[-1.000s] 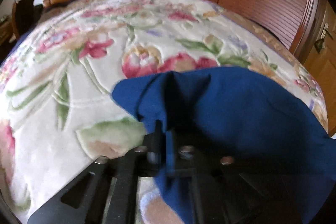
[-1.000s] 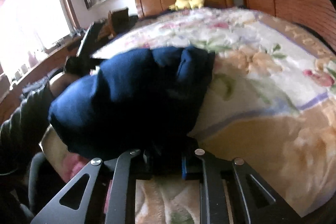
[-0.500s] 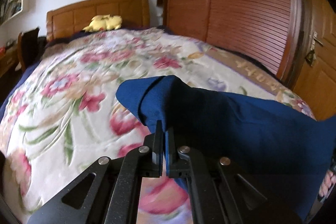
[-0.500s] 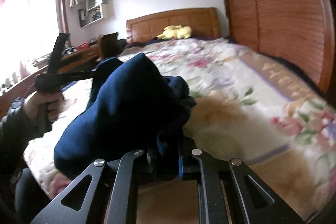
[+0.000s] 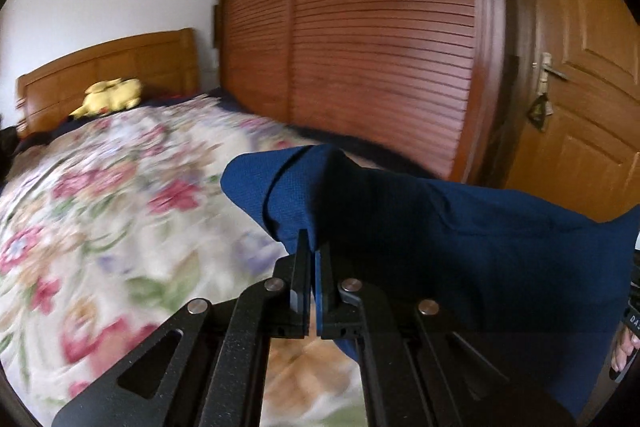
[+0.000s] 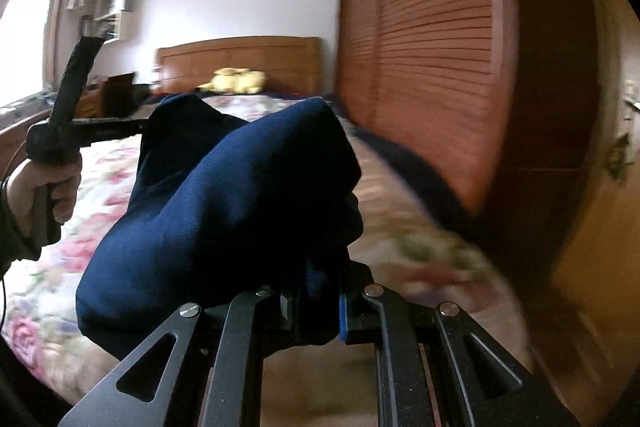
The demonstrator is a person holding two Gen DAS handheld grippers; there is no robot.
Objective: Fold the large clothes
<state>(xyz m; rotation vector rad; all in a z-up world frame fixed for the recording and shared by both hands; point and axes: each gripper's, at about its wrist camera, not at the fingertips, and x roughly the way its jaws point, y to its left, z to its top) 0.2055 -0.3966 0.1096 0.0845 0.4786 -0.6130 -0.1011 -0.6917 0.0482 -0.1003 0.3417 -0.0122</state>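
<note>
Two tools carry the navy garment above the floral bedspread. Our left tool has its jaws pinched together on a thin fold of the cloth, which spreads ahead of the tips and off to their right. Our right tool is clamped on a thicker bunch, the fabric heaped over and ahead of its jaws. Left of that bunch we see our left hand gripping its handle. A yellow plush toy lies far ahead by the headboard.
</note>
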